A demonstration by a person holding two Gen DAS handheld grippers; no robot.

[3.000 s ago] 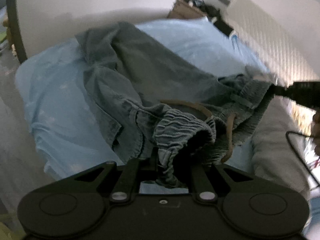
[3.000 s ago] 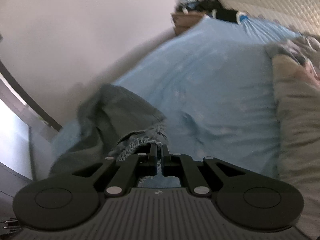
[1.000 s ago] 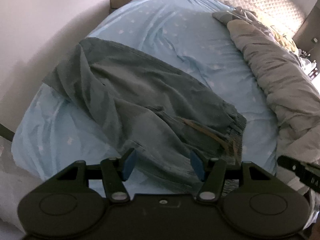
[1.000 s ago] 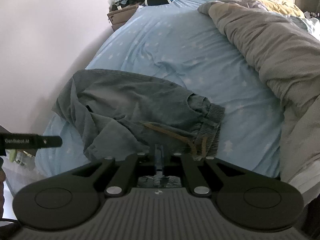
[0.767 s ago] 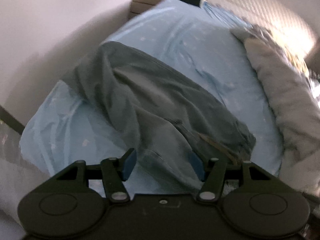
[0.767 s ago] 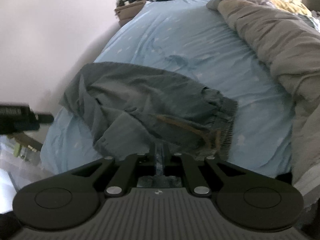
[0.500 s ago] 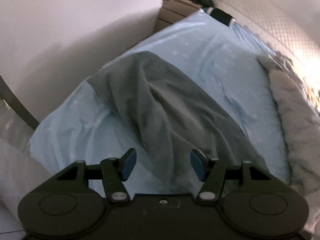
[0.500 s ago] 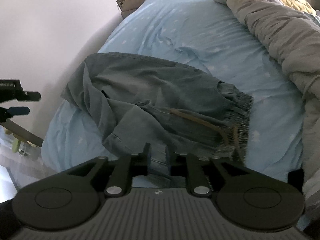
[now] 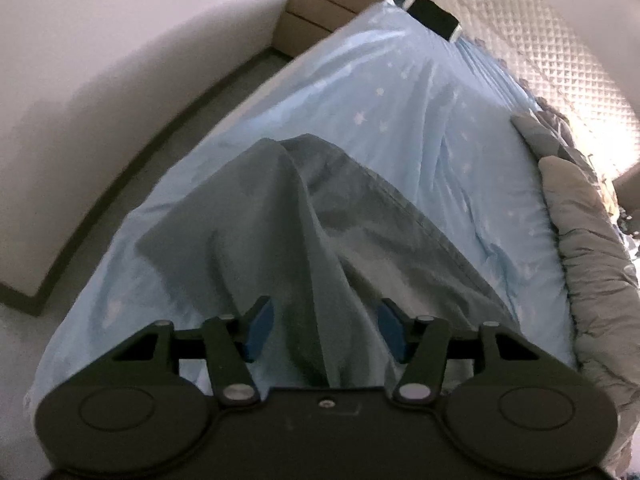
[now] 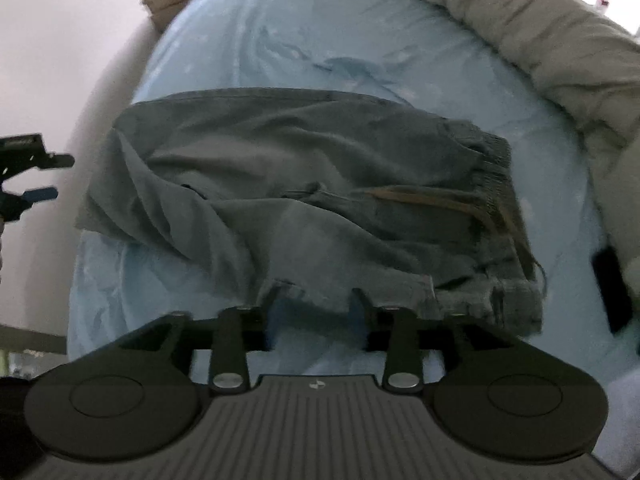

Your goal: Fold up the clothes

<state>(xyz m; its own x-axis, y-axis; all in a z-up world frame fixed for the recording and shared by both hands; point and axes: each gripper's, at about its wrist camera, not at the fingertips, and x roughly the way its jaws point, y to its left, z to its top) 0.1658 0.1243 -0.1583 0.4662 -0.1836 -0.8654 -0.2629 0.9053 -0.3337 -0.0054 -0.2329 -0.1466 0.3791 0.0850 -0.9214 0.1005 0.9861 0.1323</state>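
On light blue starry bed sheet (image 10: 248, 20), crumpled grey-green cotton trousers (image 10: 304, 184), not yet folded; left hand-held gripper (image 9: 325, 330) and right hand-held gripper (image 10: 316, 312) both spread wide, holding nothing.

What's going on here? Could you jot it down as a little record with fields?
garment: grey-green trousers, lying crumpled on the bed, not folded
waistband: elastic end with brown drawstring, toward the duvet side
surface: light blue sheet with pale stars
bedding: grey duvet bunched along one side
left claw: open, holding nothing
right claw: open, at the trousers' near edge
other: dark phone-like object beside the duvet
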